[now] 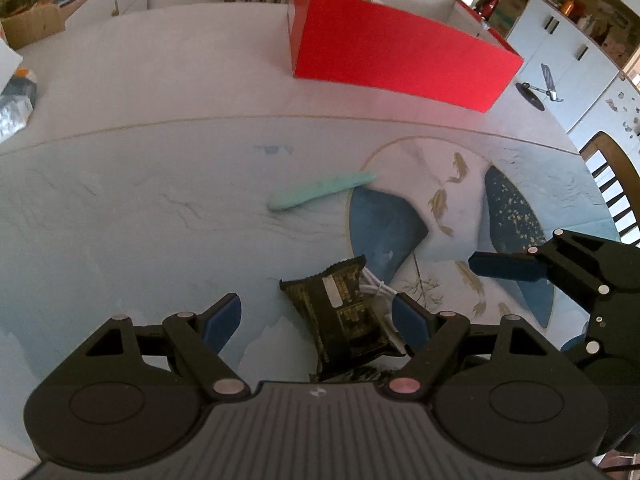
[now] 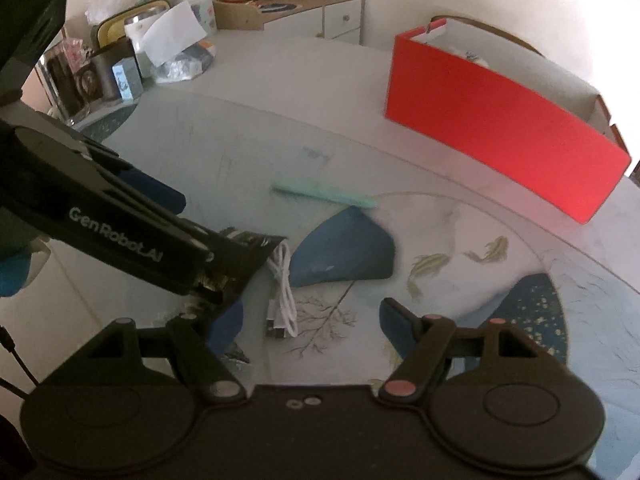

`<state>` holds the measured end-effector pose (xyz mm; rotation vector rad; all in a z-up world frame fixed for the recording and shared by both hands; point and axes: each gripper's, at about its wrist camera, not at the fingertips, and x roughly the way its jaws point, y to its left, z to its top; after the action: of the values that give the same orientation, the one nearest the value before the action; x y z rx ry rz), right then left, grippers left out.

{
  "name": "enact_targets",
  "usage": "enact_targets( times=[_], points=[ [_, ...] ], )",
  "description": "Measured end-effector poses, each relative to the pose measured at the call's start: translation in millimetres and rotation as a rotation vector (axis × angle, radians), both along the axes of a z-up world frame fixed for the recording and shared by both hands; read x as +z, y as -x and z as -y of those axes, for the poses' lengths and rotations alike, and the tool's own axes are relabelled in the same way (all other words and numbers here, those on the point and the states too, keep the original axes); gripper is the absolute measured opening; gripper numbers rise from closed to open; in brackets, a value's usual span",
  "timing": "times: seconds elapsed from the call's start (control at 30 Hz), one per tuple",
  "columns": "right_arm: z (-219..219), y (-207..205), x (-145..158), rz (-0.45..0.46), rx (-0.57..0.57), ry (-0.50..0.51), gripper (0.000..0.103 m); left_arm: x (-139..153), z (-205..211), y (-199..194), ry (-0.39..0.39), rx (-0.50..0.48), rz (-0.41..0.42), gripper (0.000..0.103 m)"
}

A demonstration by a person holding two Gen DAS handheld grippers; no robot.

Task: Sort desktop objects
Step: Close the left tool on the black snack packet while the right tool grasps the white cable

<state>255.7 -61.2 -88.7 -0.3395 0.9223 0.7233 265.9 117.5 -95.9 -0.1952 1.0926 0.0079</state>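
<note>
We read "GenRobot.AI", white letters, on black arm of left gripper (image 2: 224, 280), seen from right wrist view. Dark packet (image 1: 340, 312) carries white label and gold print, too blurred for us to read. Nothing else legible.

The left gripper (image 2: 192, 236) hides most of the black packet (image 2: 240, 252). The white cable (image 1: 378, 292) is largely hidden behind that packet.
</note>
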Motion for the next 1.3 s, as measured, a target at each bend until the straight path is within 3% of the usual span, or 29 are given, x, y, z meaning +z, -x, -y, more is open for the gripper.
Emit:
enact_targets(
  times=[0.57, 0.77, 0.87, 0.93, 1.07, 1.17, 1.3],
  points=[
    [-14.9, -10.1, -24.2, -0.001, 0.024, 0.04, 0.073, -15.6, -0.1, -4.5, -0.046, -0.009, -0.005, 0.069],
    [-13.9, -10.3, -23.9, -0.005, 0.028, 0.028, 0.071, -15.3, 0.8, -3.7, -0.06, -0.01, 0.006, 0.058],
    [-11.5, -10.4, -23.6, 0.0, 0.029, 0.021, 0.064, -15.2, 1.6, -3.6, -0.075, -0.008, 0.011, 0.05],
    [-10.4, -10.2, -21.7, 0.005, 0.026, 0.014, 0.047, -15.1, 2.2, -3.7, -0.081, -0.008, 0.013, 0.044],
    [-12.8, -7.3, -20.8, 0.012, 0.046, 0.015, 0.038, -15.1, 2.8, -3.0, -0.089, -0.011, 0.019, 0.037],
    [-15.6, -4.1, -20.3, 0.014, 0.064, 0.01, 0.021, -15.3, 1.3, -2.5, -0.079, -0.004, 0.022, 0.035],
    [-19.4, -1.4, -19.6, 0.031, 0.074, 0.032, 0.017, -14.9, 0.7, -1.9, -0.074, 0.004, 0.027, 0.033]
  ],
)
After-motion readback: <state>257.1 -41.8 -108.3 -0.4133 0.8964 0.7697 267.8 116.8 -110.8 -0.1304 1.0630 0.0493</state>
